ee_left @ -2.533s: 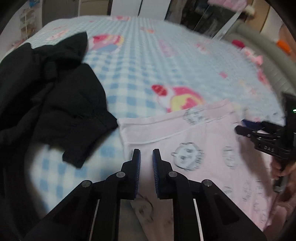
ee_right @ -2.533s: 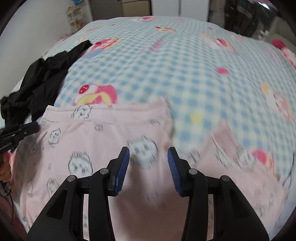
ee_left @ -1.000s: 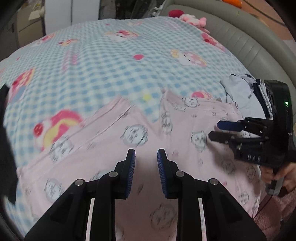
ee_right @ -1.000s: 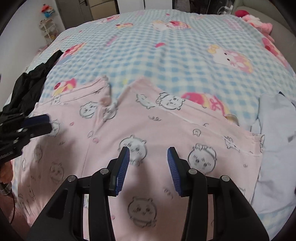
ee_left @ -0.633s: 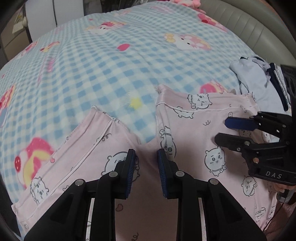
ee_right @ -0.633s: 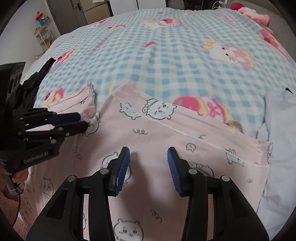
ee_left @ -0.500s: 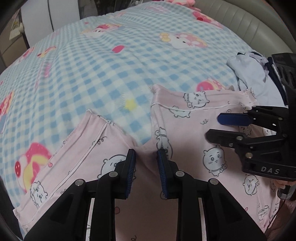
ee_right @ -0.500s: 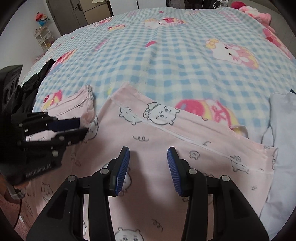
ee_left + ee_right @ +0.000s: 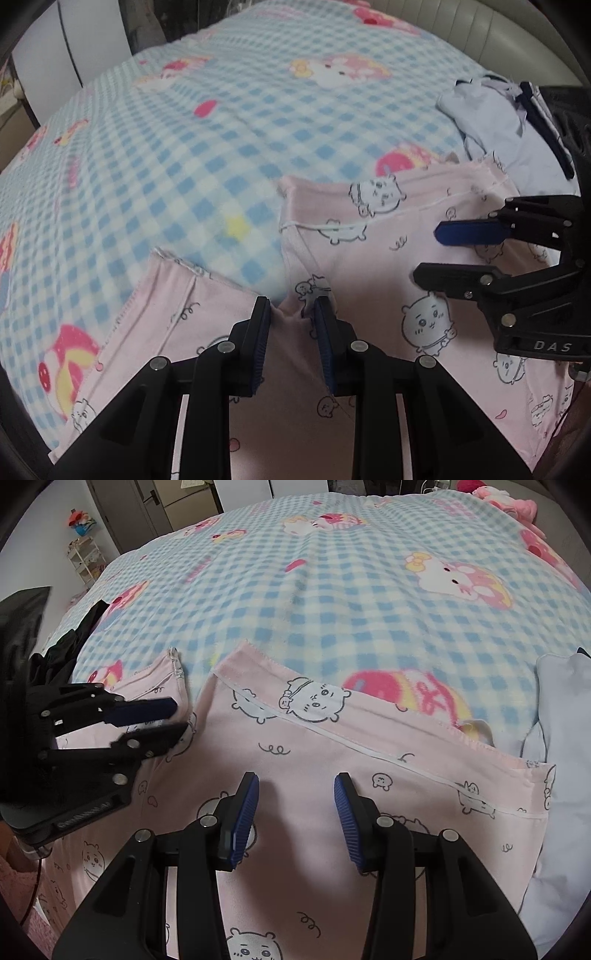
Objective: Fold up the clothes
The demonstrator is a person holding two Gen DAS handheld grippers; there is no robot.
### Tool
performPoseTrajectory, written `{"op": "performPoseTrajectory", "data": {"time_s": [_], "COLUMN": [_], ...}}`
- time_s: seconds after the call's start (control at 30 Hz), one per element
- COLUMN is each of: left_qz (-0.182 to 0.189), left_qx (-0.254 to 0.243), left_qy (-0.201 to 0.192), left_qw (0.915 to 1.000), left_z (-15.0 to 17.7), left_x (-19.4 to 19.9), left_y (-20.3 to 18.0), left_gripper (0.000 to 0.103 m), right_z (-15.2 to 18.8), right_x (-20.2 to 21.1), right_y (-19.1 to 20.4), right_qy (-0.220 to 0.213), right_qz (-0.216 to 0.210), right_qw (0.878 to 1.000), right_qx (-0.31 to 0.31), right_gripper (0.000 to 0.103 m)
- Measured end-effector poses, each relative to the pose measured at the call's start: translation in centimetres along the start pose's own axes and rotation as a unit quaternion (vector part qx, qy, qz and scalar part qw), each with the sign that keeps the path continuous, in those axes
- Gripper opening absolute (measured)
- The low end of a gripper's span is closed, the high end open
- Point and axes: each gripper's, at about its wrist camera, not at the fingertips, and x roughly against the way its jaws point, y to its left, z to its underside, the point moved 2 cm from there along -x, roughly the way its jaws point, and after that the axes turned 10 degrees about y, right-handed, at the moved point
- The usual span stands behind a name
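Your left claw (image 9: 291, 314), narrow, straddles only a small pucker at the crotch of the pink cartoon-print pyjama trousers (image 9: 369, 280); closing now risks slipping. Your right claw (image 9: 295, 786) hovers wide, empty.

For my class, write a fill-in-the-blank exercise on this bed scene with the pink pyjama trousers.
1. The pink trousers lie on a blanket checked white and ____.
2. In the left wrist view, the left tongs sit where the two ____ meet.
3. The trousers are printed with small cartoon ____.
4. In the right wrist view, the black garment lies at the ____ edge.

Missing words: blue; legs; animals; left
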Motion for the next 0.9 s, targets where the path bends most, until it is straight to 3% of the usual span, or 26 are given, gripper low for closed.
{"op": "performPoseTrajectory", "data": {"time_s": [0.13,0.17,0.2,0.3,0.47,0.67,0.73,0.8,0.83,0.9], "left_qz": [0.004,0.005,0.003,0.007,0.012,0.000,0.004,0.021,0.011,0.007], "left_qx": [-0.002,-0.002,0.000,0.020,0.069,0.090,0.105,0.138,0.142,0.140], "left_qy": [0.011,0.013,0.013,-0.002,-0.030,0.000,0.005,-0.019,-0.042,-0.084], "left_qw": [0.9999,0.9999,0.9999,0.9998,0.9971,0.9959,0.9945,0.9900,0.9890,0.9866], "left_z": [0.6,0.8,1.0,1.7,2.5,2.8,2.8,2.9,2.9,2.8], "left_x": [-0.6,-0.7,-0.8,-0.5,0.7,-0.5,-0.7,0.5,1.5,3.2], "left_y": [-0.1,-0.2,-0.2,0.3,2.4,3.5,3.7,4.3,4.3,3.9], "left_gripper": [0.025,0.023,0.013,0.007,0.006,0.006,0.011,0.011,0.011,0.011], "right_z": [0.1,0.2,0.2,0.3,0.4,1.0,1.1,1.4,1.6,2.0], "right_x": [-0.5,-0.7,-0.8,-1.2,-1.5,-1.7,-1.4,-0.6,0.1,1.5], "right_y": [-0.1,-0.1,-0.1,-0.2,-0.6,-2.7,-3.4,-4.1,-4.4,-4.7], "right_qy": [0.006,0.008,0.009,0.010,0.007,0.004,0.002,-0.005,-0.012,-0.030], "right_qz": [0.000,0.000,0.000,0.006,0.044,0.089,0.094,0.075,0.062,0.045], "right_qw": [1.000,1.000,1.000,1.000,0.999,0.996,0.995,0.996,0.997,0.997], "right_qx": [0.000,0.000,0.000,-0.001,0.001,-0.023,-0.031,-0.043,-0.048,-0.053], "right_gripper": [0.044,0.044,0.044,0.044,0.041,0.029,0.024,0.023,0.024,0.036]}}
